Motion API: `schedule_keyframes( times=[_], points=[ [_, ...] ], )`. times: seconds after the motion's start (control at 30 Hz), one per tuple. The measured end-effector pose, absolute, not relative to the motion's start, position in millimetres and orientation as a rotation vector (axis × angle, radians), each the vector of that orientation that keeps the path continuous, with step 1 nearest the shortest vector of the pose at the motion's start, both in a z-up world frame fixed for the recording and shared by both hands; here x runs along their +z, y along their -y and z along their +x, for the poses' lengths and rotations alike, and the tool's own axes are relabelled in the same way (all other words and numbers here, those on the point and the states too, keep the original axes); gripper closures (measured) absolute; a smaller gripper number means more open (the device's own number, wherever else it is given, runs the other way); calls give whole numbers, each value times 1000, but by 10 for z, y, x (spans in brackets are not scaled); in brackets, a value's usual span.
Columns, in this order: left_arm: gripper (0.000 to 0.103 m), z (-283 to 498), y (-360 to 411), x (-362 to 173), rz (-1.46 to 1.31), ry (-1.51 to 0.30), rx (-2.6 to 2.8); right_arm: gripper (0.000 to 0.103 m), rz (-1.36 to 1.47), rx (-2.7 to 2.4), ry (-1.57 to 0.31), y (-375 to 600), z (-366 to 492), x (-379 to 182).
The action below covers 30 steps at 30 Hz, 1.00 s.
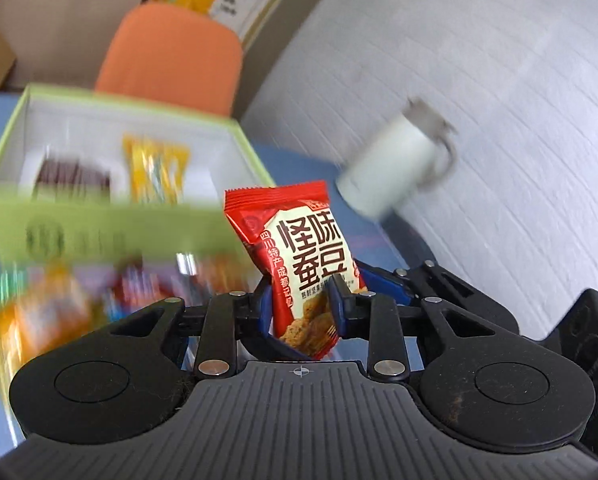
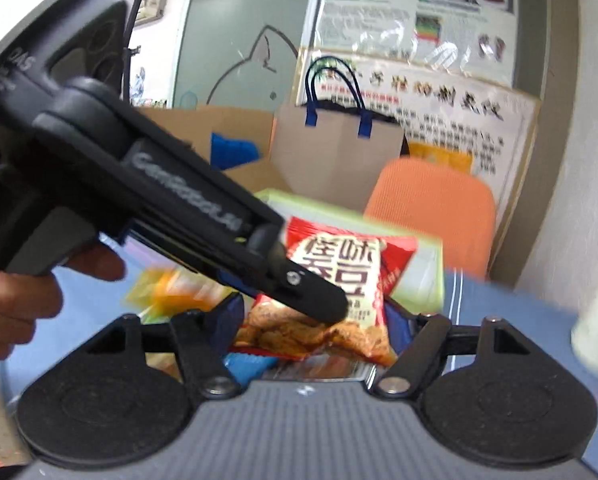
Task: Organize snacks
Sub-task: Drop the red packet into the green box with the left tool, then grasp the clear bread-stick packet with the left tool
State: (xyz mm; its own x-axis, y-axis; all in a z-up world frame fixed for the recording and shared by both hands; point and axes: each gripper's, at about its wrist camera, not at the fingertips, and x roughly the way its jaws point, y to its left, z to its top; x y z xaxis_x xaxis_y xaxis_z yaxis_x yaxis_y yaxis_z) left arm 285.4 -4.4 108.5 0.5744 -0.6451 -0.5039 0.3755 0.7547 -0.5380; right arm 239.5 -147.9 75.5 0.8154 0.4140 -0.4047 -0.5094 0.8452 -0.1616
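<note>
In the left wrist view, a red snack packet (image 1: pixel 303 264) is being held upright and slightly tilted by the left hand-held gripper (image 1: pixel 301 310), whose blue pads (image 1: pixel 263 312) are being pressed against the packet's lower half. The packet is being carried above a blue table (image 1: pixel 295 164). Behind it and to the left, a green box (image 1: pixel 111 220) is being shown open, with a brown packet (image 1: pixel 73 180) and a yellow packet (image 1: pixel 155 172) lying inside on its white floor. In front of the box, a blurred heap of loose snacks (image 1: pixel 51 308) is being seen on the table. A white mug (image 1: pixel 395 168) is being seen near the table's right edge, and an orange chair (image 1: pixel 171 56) is standing beyond the box.

In the right wrist view, the same red snack packet (image 2: pixel 339 276) is being seen clamped by the left hand-held gripper (image 2: pixel 331 308), which is being reached in from the upper left by a hand (image 2: pixel 19 292). The packet's lower edge is being framed between the fingers of the right hand-held gripper (image 2: pixel 315 332), which are being kept partly apart; whether their pads are touching the packet cannot be told. More snacks (image 2: pixel 171 288) are being seen blurred beneath, the green box (image 2: pixel 419 272) behind the packet, and a paper bag (image 2: pixel 339 148) beyond the orange chair (image 2: pixel 431 204).
</note>
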Motion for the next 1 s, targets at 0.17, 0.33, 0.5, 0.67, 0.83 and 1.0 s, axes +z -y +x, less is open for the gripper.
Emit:
schedule_keyframes(
  times=[0.17, 0.33, 0.5, 0.67, 0.83, 1.0],
  points=[
    [96, 3776, 94, 1118, -354, -758, -548, 26, -265, 525, -434, 1495, 3363, 770],
    [60, 4392, 142, 865, -348, -810, -521, 23, -206, 472, -465, 1703, 3824, 682],
    [44, 4218, -82, 951, -388, -705, -518, 9, -164, 386, -353, 2120, 3401, 783],
    [38, 3625, -331, 1060, -383, -631, -500, 9, -161, 359, -356, 2273, 2832, 723],
    [32, 2915, -457, 992, -339, -605, -450, 9, -201, 390, -399, 2138, 2198, 567],
    [31, 2231, -649, 745, -349, -628, -405, 9, -209, 451, -442, 1859, 1558, 405]
  ],
)
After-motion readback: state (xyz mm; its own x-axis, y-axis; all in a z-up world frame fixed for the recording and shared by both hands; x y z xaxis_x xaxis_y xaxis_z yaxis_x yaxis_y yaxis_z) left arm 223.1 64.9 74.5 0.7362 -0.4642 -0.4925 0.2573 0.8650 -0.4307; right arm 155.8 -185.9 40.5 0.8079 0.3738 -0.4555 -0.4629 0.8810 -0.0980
